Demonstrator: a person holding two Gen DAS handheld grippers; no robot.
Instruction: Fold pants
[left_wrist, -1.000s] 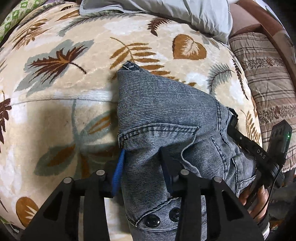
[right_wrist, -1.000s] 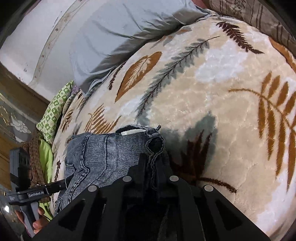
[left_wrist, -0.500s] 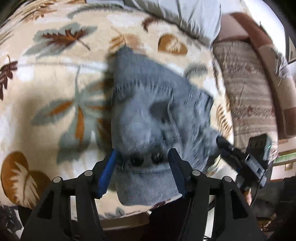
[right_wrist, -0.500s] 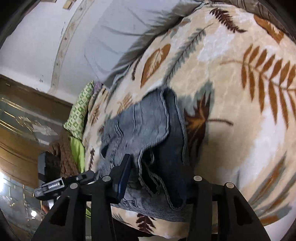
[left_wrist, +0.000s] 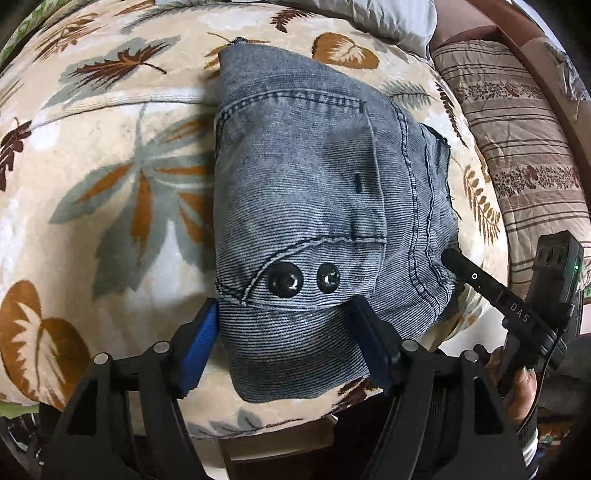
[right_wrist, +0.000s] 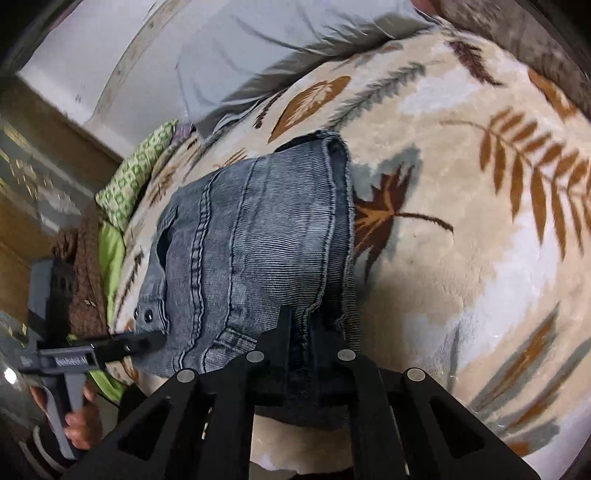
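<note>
The folded bundle of grey-blue ribbed denim pants (left_wrist: 314, 206) lies on the cream plush blanket with brown and grey leaf print (left_wrist: 110, 192), near the front edge of the bed, with two black snap buttons (left_wrist: 285, 283) facing up.

The left gripper (left_wrist: 284, 334) stands wide and its jaws are opening; the near edge of the bundle is between the blue pads (left_wrist: 201, 341), but they do not press it. The right gripper (right_wrist: 301, 325) is closed narrow on the thick seam edge of the pants at the near right corner.

The risk, as it seems: if the right gripper pulls while the left one has let go, the top layer can slide and the fold can open. The bundle also hangs a little over the blanket edge, so a pull toward the person may drag it off the bed.

No container is visible here; only a grey pillow (right_wrist: 280, 48) lies at the far side
</note>
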